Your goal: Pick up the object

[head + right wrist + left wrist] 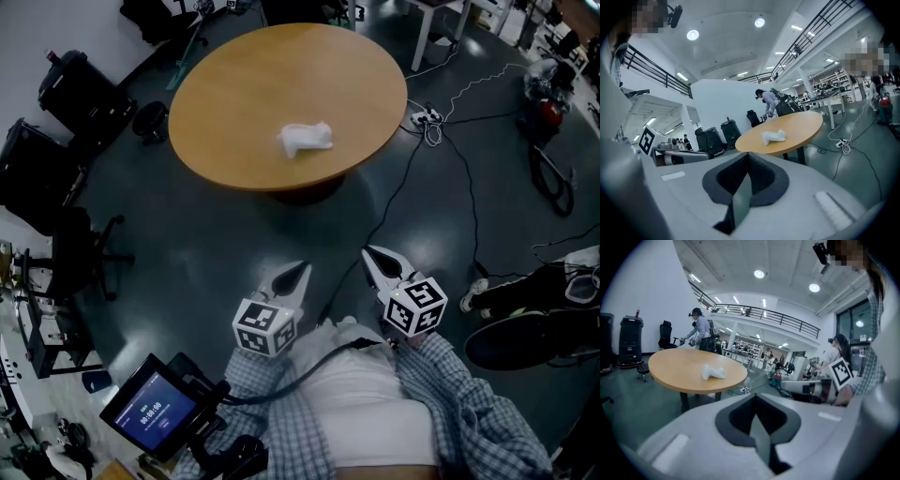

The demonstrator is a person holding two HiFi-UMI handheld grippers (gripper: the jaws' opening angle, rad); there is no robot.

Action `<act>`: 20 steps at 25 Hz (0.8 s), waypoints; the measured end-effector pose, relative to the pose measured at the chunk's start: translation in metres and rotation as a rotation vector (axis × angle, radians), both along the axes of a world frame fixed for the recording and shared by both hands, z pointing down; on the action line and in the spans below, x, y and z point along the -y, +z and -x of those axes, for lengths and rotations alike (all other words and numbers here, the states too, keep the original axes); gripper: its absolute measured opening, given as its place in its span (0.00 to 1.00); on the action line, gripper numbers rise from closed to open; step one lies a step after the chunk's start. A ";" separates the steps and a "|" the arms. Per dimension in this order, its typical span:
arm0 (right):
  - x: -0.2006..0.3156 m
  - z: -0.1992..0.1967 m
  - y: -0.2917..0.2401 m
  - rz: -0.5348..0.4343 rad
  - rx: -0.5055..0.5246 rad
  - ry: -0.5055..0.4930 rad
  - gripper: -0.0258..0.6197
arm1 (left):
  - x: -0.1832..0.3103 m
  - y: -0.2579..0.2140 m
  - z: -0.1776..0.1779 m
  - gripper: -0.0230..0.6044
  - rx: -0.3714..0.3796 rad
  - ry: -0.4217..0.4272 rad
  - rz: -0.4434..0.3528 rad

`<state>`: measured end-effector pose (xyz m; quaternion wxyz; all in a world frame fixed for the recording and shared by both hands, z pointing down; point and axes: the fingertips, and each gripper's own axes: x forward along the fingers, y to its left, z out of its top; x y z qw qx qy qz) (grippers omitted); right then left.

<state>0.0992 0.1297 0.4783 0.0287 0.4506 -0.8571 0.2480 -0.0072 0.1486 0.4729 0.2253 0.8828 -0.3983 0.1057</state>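
Observation:
A white crumpled object (305,140) lies near the middle of a round wooden table (234,103). It also shows in the left gripper view as the white object (712,372) and in the right gripper view as the white object (773,136). Both grippers are held close to the person's body, over the floor and well short of the table. My left gripper (299,271) is shut with nothing in it, its jaws meeting in a seam (757,420). My right gripper (371,253) is shut and empty too, its jaws pressed together (742,190).
Black cases and chairs (66,122) crowd the floor at the left. A power strip (427,118) and cables run across the floor right of the table. A screen device (150,409) sits at the lower left. Another person (700,331) stands beyond the table.

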 end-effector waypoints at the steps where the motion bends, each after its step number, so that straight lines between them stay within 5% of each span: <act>1: 0.000 -0.001 0.000 0.004 0.004 0.004 0.05 | 0.000 0.000 0.001 0.04 0.003 -0.002 0.000; 20: 0.011 -0.013 0.001 0.001 -0.047 0.008 0.05 | 0.008 -0.007 0.021 0.04 0.027 -0.065 -0.041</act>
